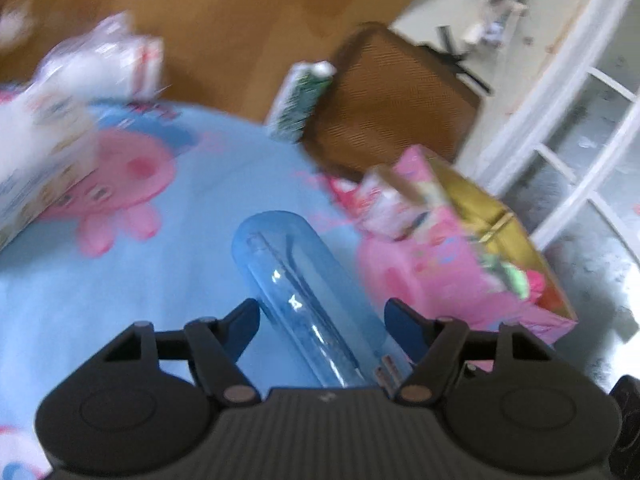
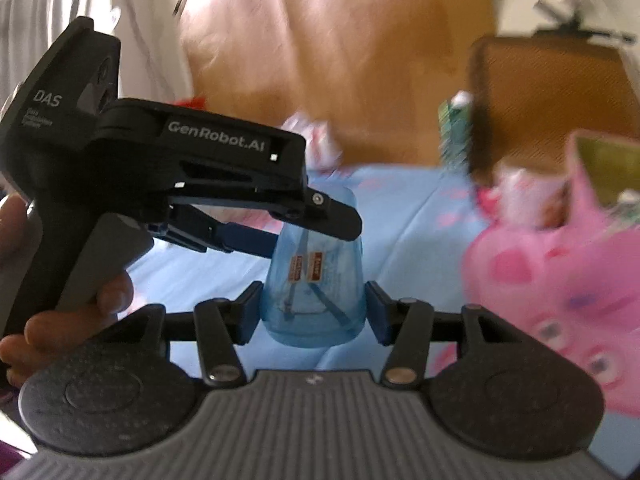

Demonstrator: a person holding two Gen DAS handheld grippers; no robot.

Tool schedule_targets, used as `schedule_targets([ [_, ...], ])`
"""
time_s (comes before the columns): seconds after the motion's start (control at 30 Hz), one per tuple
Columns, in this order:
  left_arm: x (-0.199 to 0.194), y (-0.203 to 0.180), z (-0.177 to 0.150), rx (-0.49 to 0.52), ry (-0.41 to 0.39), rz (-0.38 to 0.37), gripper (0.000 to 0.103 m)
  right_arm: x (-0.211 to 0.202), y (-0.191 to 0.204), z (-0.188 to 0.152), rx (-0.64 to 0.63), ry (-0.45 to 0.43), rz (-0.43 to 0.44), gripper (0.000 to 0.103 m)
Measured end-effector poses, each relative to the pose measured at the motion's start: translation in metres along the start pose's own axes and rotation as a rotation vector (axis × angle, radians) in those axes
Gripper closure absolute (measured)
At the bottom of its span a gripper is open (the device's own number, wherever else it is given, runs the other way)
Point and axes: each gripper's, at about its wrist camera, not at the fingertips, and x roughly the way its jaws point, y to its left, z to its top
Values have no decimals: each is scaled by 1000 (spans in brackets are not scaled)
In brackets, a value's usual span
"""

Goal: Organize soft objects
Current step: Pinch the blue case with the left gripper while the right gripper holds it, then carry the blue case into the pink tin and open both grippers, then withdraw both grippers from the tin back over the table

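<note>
A clear blue plastic tube case (image 1: 308, 300) with something thin inside is held above a blue cartoon-pig sheet (image 1: 140, 300). My left gripper (image 1: 320, 320) is shut on one end of it. In the right wrist view the same case (image 2: 316, 280) stands between my right gripper's fingers (image 2: 376, 312), and my right gripper (image 2: 312, 312) is shut on its lower end. The left gripper (image 2: 316, 224) shows there gripping the case's upper part. A pink gift bag (image 1: 460, 256) with packets in it lies at right. Soft packs (image 1: 100, 60) lie at upper left.
A green-and-white pack (image 1: 300, 100) leans by a brown mesh chair (image 1: 392, 104). A patterned box (image 1: 44, 160) sits at left. A pink pig plush (image 2: 560, 288) lies at right. Wooden floor (image 1: 240, 12) lies beyond the sheet's edge. A white window frame (image 1: 560, 120) is at right.
</note>
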Motion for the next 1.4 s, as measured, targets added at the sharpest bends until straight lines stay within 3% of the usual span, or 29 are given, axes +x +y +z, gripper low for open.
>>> schedule_targets([
  [0.23, 46, -102, 41, 189, -19, -151, 33, -47, -62, 32, 25, -163, -226, 47],
  [0.43, 123, -185, 52, 283, 24, -212, 33, -56, -135, 52, 86, -169, -432, 46],
  [0.5, 151, -203, 53, 298, 54, -205, 30, -47, -158, 54, 96, -147, -524, 46],
  [0.6, 165, -213, 51, 331, 21, -88, 30, -30, -180, 51, 77, -91, -707, 42],
  [0.7, 154, -202, 49, 324, 1, -73, 25, -55, -183, 37, 150, -155, -651, 35],
  [0.83, 115, -190, 39, 395, -79, 26, 21, -75, -164, 21, 171, -235, -643, 34],
  [0.9, 94, -187, 28, 436, -120, 78, 9, -85, -152, 13, 200, -271, -628, 34],
  [1.07, 46, -173, -1, 496, -199, 164, 0, -97, -125, 6, 271, -312, -597, 33],
  [1.23, 17, -151, -24, 486, -159, 207, 0, -102, -107, 5, 358, -299, -552, 32],
  [1.4, 6, -122, -43, 421, -44, 223, 0, -100, -86, -3, 416, -252, -508, 32],
])
